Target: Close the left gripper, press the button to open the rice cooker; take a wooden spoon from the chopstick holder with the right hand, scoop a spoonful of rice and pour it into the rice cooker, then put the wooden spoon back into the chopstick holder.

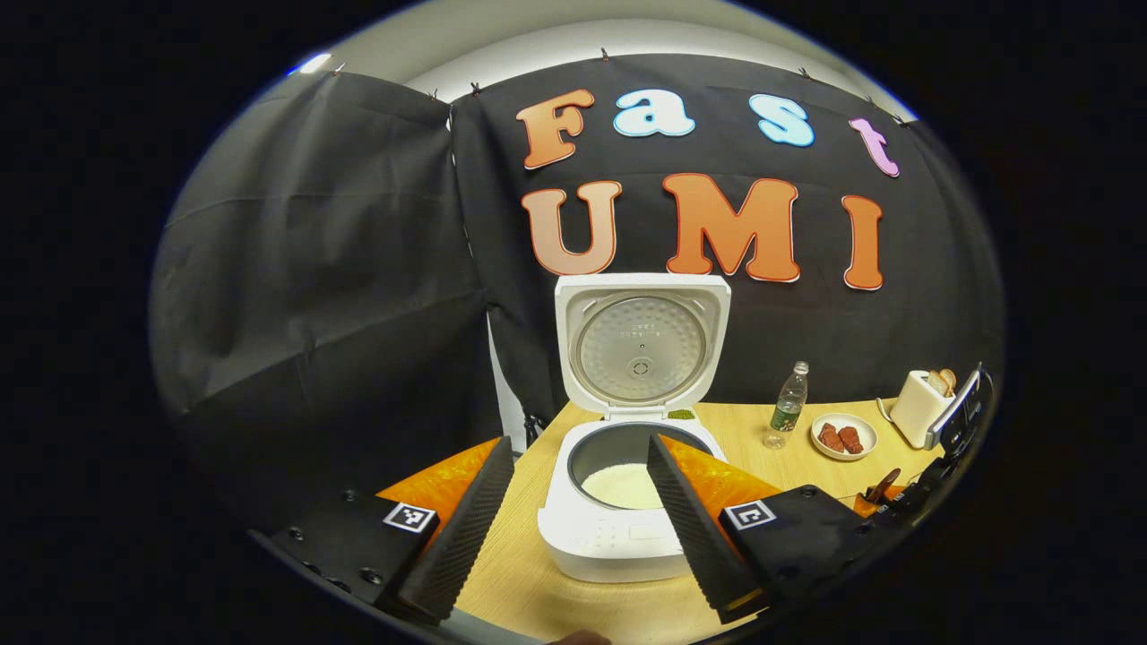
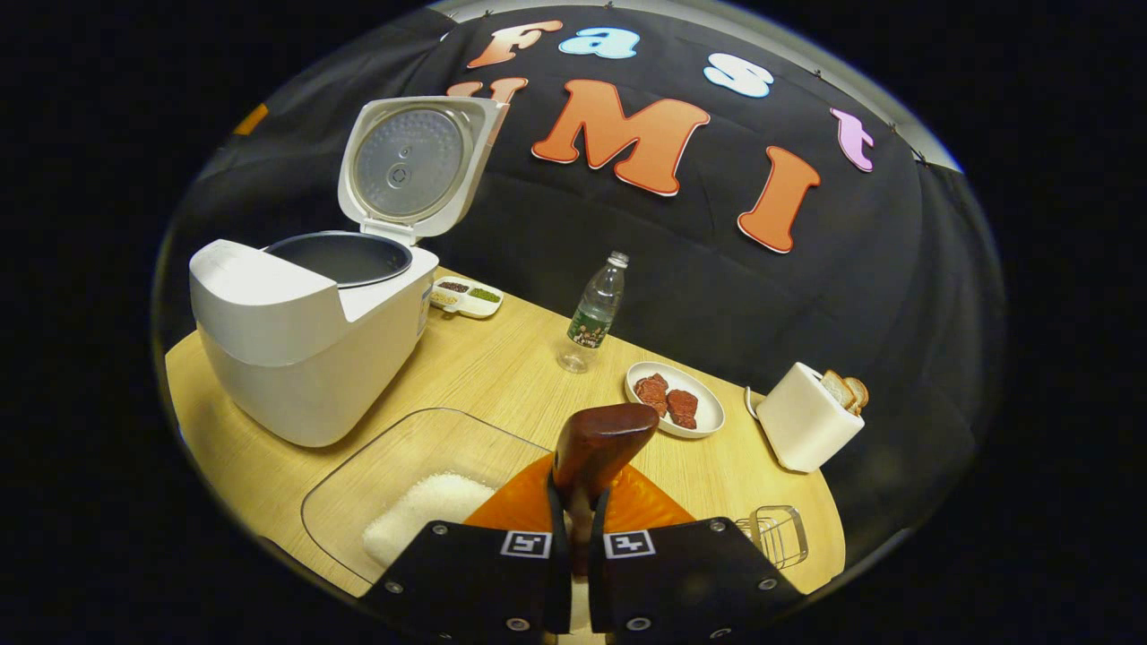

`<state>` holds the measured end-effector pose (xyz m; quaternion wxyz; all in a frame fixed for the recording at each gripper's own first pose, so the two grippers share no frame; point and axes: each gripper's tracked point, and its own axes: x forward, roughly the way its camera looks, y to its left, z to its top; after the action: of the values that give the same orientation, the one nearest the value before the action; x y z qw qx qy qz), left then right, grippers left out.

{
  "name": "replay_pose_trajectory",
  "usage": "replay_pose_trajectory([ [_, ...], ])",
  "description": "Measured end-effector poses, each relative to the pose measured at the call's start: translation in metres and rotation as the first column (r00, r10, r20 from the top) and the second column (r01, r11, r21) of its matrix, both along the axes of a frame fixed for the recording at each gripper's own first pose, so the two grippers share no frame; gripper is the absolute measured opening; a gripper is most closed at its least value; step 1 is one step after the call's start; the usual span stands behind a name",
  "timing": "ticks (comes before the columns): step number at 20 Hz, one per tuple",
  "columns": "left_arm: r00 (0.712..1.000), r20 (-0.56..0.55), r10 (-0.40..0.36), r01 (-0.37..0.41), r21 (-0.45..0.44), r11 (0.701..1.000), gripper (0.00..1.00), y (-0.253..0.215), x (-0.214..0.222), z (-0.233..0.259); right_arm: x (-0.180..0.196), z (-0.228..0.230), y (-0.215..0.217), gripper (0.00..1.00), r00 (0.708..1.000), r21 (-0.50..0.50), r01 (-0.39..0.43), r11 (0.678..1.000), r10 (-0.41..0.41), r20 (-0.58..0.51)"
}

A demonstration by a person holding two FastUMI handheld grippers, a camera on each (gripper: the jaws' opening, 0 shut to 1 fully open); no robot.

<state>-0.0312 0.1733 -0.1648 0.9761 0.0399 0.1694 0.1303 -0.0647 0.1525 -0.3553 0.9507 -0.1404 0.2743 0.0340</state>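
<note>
On the counter [image 2: 502, 367]: rice cooker [image 1: 627, 502], lid up, rice in the pot. Left gripper [image 1: 573, 528] spread wide just before it, holding nothing. Right gripper [image 2: 573, 546] pinched on the wooden spoon [image 2: 596, 448], above a clear container [image 2: 403, 484] of rice. Wire holder [image 2: 778, 534] just right.

We cannot see the pot's bottom in the rice cooker [image 2: 309, 331] from the right gripper view — its rim hides it. The clear tub [image 2: 403, 488] is partly covered by the gripper, and the wooden spoon [image 2: 596, 448] runs down between the fingers — its lower end is hidden.
</note>
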Motion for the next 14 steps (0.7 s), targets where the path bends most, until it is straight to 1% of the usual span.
replay_pose_trajectory([
  [1, 1.0, -0.004, 0.001, -0.001, 0.004, 1.0, 0.96, 0.002, 0.001, 0.0, -0.005, -0.006, 0.006, 0.07, 1.0, 0.022, 0.002, 1.0, -0.001, -0.02],
  [2, 1.0, -0.009, 0.002, -0.002, 0.008, 1.0, 0.96, 0.004, 0.0, -0.002, -0.004, 0.0, 0.007, 0.07, 1.0, 0.034, 0.015, 0.999, -0.015, -0.003],
  [4, 1.0, -0.015, 0.002, -0.002, 0.013, 1.0, 0.96, 0.006, -0.001, -0.002, -0.002, -0.004, 0.008, 0.07, 0.999, 0.066, 0.046, 0.997, -0.045, -0.022],
  [6, 1.0, -0.019, 0.003, -0.002, 0.013, 1.0, 0.96, 0.008, 0.0, -0.003, 0.003, -0.001, 0.012, 0.07, 0.997, 0.139, 0.075, 0.987, -0.071, -0.035],
  [9, 1.0, -0.031, 0.007, -0.007, 0.006, 1.0, 0.96, 0.009, -0.001, -0.008, 0.008, -0.001, 0.022, 0.07, 0.99, 0.263, 0.134, 0.955, -0.115, -0.086],
  [11, 0.999, -0.038, 0.006, -0.006, -0.003, 1.0, 0.96, 0.01, -0.001, -0.01, 0.011, 0.0, 0.031, 0.07, 0.987, 0.306, 0.143, 0.941, -0.115, -0.109],
  [12, 0.999, -0.04, 0.007, -0.007, -0.005, 1.0, 0.96, 0.011, -0.002, -0.01, 0.013, -0.001, 0.036, 0.07, 0.985, 0.342, 0.159, 0.926, -0.123, -0.125],
  [14, 0.999, -0.04, 0.012, -0.012, -0.012, 1.0, 0.96, 0.015, -0.002, -0.012, 0.013, -0.002, 0.044, 0.07, 0.977, 0.432, 0.191, 0.882, -0.128, -0.17],
])
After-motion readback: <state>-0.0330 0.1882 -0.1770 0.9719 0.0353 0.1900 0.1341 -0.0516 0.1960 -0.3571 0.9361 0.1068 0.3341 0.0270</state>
